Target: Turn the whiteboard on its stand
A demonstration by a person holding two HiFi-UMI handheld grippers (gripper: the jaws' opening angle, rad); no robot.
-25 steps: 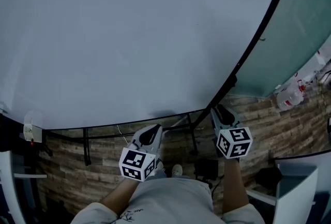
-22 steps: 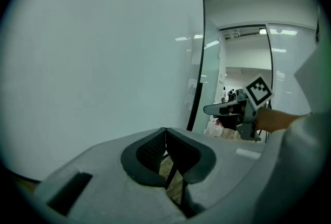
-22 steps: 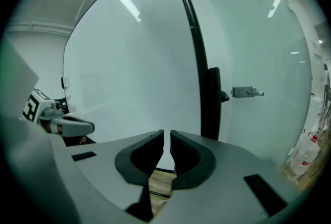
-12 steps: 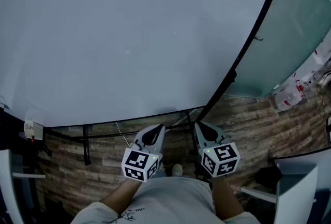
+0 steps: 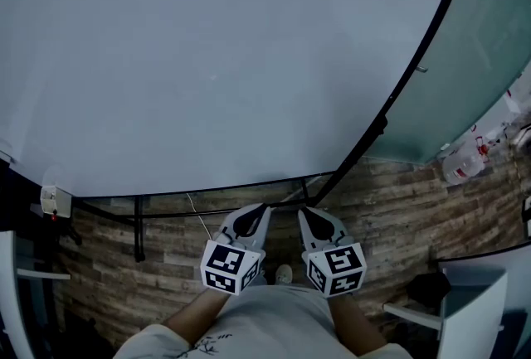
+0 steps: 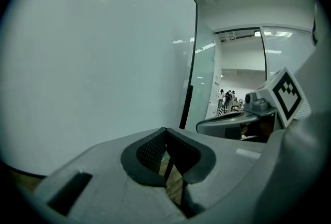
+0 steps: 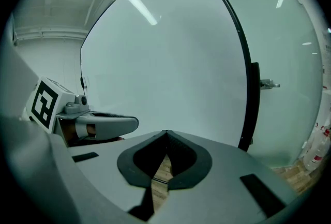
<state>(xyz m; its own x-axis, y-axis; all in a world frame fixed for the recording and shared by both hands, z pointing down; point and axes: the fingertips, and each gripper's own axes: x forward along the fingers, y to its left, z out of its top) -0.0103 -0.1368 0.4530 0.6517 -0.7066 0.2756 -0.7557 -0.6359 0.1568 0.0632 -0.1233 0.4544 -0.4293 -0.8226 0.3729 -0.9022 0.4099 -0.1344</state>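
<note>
The big whiteboard (image 5: 207, 59) in its black frame (image 5: 398, 92) fills most of the head view and stands on a black stand (image 5: 138, 225). It also fills the left gripper view (image 6: 93, 62) and the right gripper view (image 7: 170, 62). My left gripper (image 5: 253, 215) and right gripper (image 5: 309, 216) are side by side just below the board's lower edge, near its right corner. Both point at the board without touching it. Each is shut with nothing between its jaws, as seen on the left gripper (image 6: 165, 131) and the right gripper (image 7: 165, 132) in their own views.
A frosted glass wall (image 5: 489, 34) runs behind the board's right edge, with a water bottle (image 5: 463, 167) at its foot. The floor is wood plank (image 5: 398, 208). A white cabinet (image 5: 473, 308) stands at the lower right, and a small white box (image 5: 54, 201) hangs at the board's left.
My right gripper has moved left, away from the board's lower right corner, and now sits close beside the left gripper. The left gripper has shifted only slightly to the right.
</note>
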